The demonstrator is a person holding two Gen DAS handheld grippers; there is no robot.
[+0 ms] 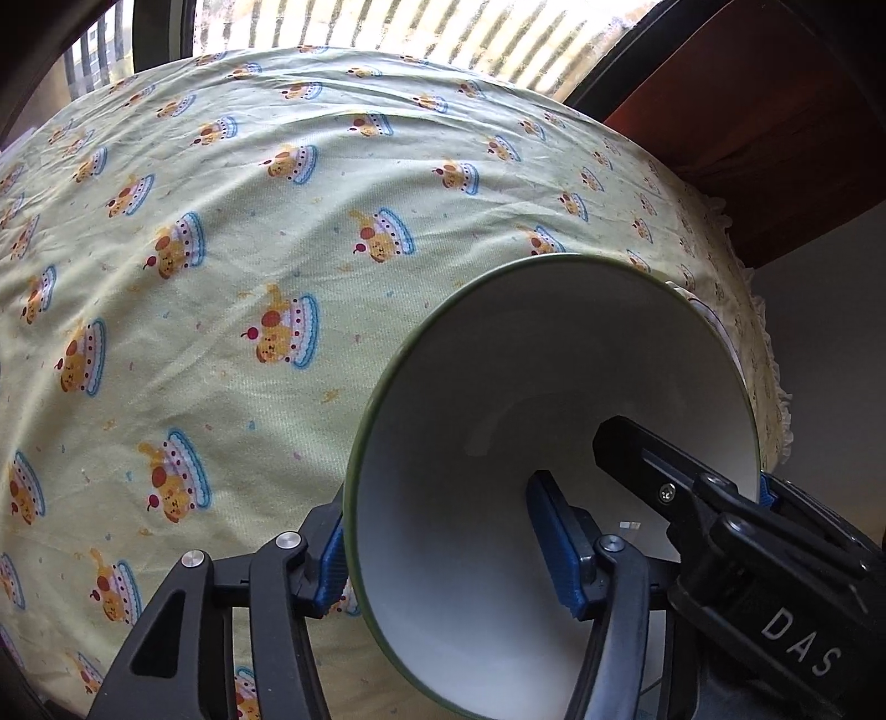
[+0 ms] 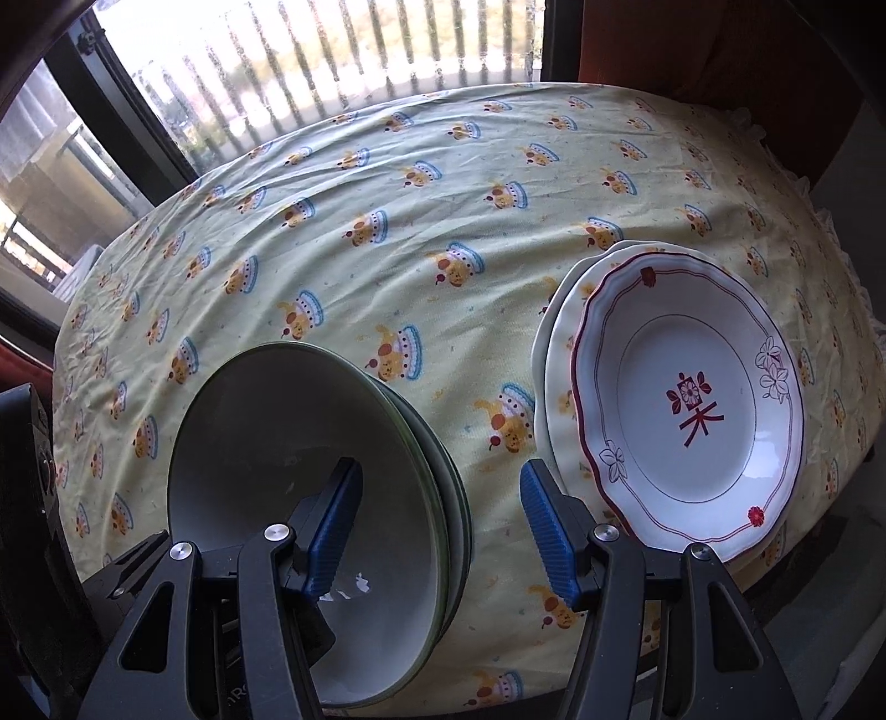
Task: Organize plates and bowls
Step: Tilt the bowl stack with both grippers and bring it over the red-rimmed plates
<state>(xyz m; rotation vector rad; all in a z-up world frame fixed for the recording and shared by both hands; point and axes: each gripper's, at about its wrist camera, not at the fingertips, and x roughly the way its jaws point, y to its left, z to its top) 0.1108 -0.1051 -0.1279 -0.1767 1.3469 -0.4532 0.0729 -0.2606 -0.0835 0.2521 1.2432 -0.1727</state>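
A white bowl with a green rim (image 1: pixel 498 387) fills the lower right of the left wrist view. My left gripper (image 1: pixel 443 554) straddles its rim, one blue pad (image 1: pixel 332 559) outside and one (image 1: pixel 554 543) inside, with a wide gap to the wall. My right gripper (image 1: pixel 686 476) reaches into the same bowl from the right. In the right wrist view the right gripper (image 2: pixel 437 531) is open over the rim of nested green-rimmed bowls (image 2: pixel 288 443). A stack of plates (image 2: pixel 692 399), the top one white with red trim, lies to the right.
A pale green tablecloth (image 2: pixel 387 221) with a cake-and-dog print covers the table. A window with bars (image 2: pixel 332 50) runs behind it. A dark red curtain (image 1: pixel 775 111) hangs at the back right. The frilled table edge (image 1: pixel 775 399) falls away at the right.
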